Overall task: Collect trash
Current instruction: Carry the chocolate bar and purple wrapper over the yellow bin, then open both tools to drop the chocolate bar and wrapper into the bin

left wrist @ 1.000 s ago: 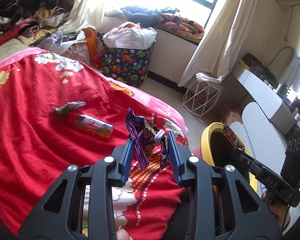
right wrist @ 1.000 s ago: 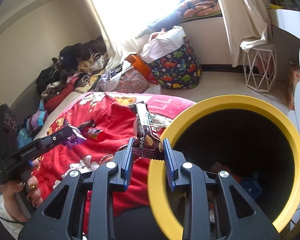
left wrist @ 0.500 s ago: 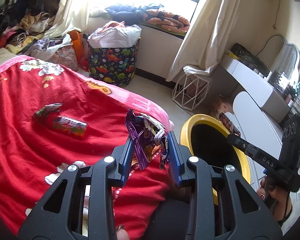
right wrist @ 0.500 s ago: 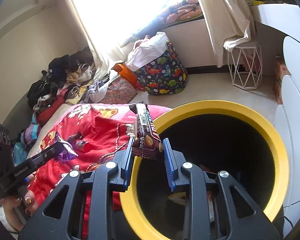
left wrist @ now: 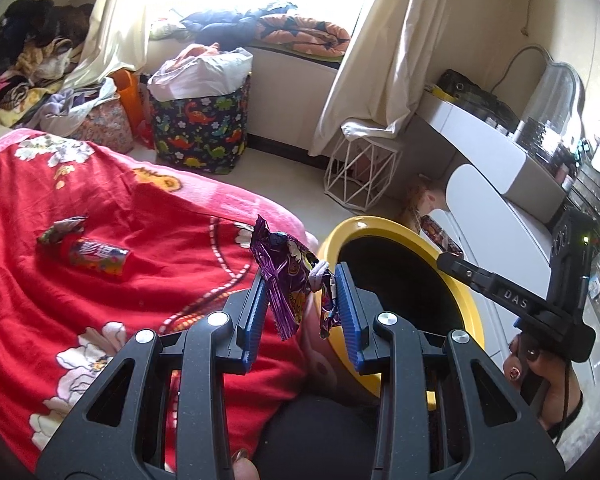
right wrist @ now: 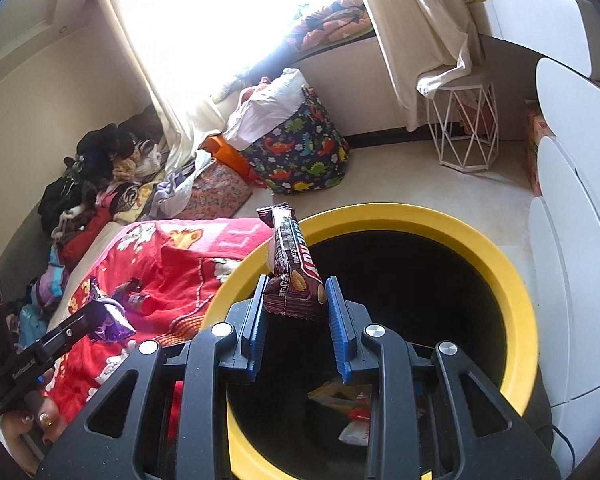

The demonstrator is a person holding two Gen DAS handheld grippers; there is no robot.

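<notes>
Between the blue fingers of the left gripper [left wrist: 301, 304], a crumpled purple snack wrapper [left wrist: 286, 276] is clamped, its foil edges sticking up past the fingertips. Ahead and to the right of those fingers: yellow-rimmed trash bin [left wrist: 469, 304], black inside, standing against the edge of the bed. Left of the fingers, on the red floral blanket [left wrist: 40, 272], a red snack tube [left wrist: 96, 254] and a torn wrapper [left wrist: 62, 228] lie together, well apart from the gripper. Right gripper [right wrist: 296, 310]: fingers clenched on the lower end of a brown biscuit packet [right wrist: 292, 264], which stands upright above them. Directly beyond and below these fingers, the bin's opening [right wrist: 515, 292]; some wrappers [right wrist: 351, 412] lie at its bottom. Far left of the right fingers, the other gripper with its purple wrapper shows over the blanket, held by a hand [right wrist: 24, 432].
</notes>
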